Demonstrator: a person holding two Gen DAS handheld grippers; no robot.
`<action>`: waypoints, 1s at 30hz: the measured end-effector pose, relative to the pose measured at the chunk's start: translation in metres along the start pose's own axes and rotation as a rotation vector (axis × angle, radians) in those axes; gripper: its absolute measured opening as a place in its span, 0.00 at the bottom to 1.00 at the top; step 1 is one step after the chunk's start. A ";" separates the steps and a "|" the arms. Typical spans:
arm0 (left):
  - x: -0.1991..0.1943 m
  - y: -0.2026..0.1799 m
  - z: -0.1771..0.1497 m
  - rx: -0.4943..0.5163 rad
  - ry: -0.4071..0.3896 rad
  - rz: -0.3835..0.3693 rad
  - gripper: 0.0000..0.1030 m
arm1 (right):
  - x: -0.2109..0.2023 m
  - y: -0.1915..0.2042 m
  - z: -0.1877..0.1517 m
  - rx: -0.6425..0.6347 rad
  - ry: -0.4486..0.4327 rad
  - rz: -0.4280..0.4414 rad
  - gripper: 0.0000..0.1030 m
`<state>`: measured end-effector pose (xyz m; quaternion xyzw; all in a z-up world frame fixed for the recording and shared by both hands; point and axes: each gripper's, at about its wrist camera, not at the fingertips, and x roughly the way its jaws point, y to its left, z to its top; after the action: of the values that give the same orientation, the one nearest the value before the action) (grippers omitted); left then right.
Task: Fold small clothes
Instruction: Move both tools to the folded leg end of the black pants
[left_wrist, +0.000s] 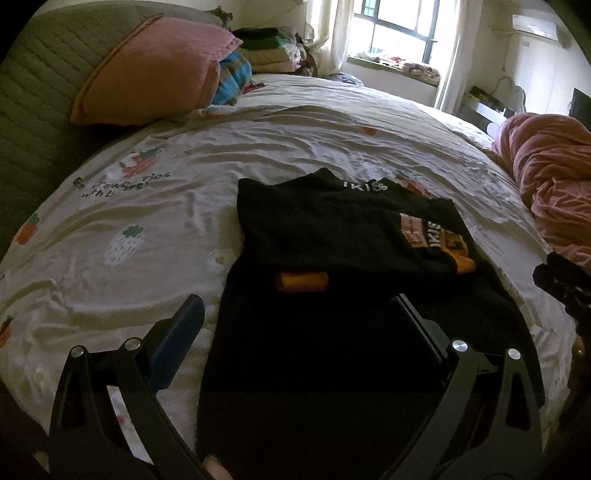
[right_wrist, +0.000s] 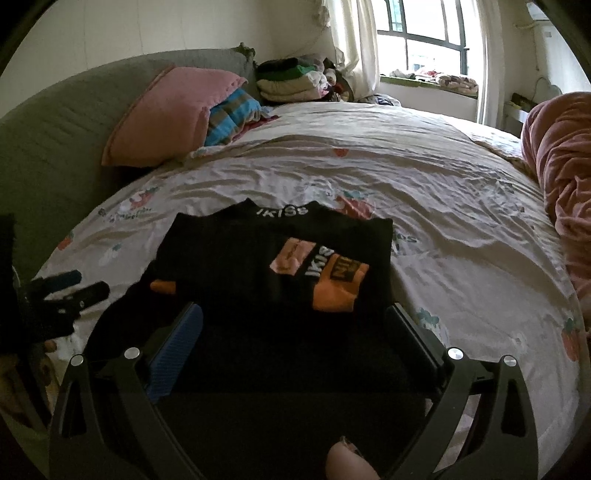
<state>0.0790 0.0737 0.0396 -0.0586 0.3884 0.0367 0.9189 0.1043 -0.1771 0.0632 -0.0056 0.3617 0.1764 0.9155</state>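
At the far left a grey-green headboard (right_wrist: 55, 147) curves behind the bed; a pink pillow (right_wrist: 166, 114) leans on it, with a striped blanket (right_wrist: 231, 116) tucked just beside and a pile of folded clothes (right_wrist: 291, 83) behind that. The left tool (left_wrist: 295, 321) hangs over the near left edge of the black shirt (left_wrist: 332, 229), its two fingers spread wide, the blue-padded one over the bare sheet (left_wrist: 166, 229) and the other over dark cloth, gripping nothing; the shirt lies flat on the strawberry-print sheet in the middle of the bed, its sides turned in, white letters at the collar and a pink and orange print on the chest. The right tool (right_wrist: 295, 332) stands wide apart too, both fingers over the shirt's near hem, holding nothing; further right lies a crumpled pink quilt (right_wrist: 561, 166) at the bed's edge, and a bright window (right_wrist: 424, 33) behind it.
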 end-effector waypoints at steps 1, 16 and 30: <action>-0.001 0.002 -0.001 0.000 0.000 0.005 0.91 | -0.001 0.000 -0.003 -0.004 0.005 -0.002 0.95; -0.011 0.018 -0.016 -0.030 0.010 0.017 0.91 | -0.008 0.001 -0.020 -0.016 0.039 -0.021 0.95; -0.021 0.026 -0.030 -0.020 0.031 0.034 0.91 | -0.011 -0.004 -0.034 -0.014 0.069 -0.024 0.95</action>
<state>0.0400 0.0944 0.0316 -0.0616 0.4033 0.0551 0.9113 0.0759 -0.1893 0.0449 -0.0225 0.3917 0.1679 0.9044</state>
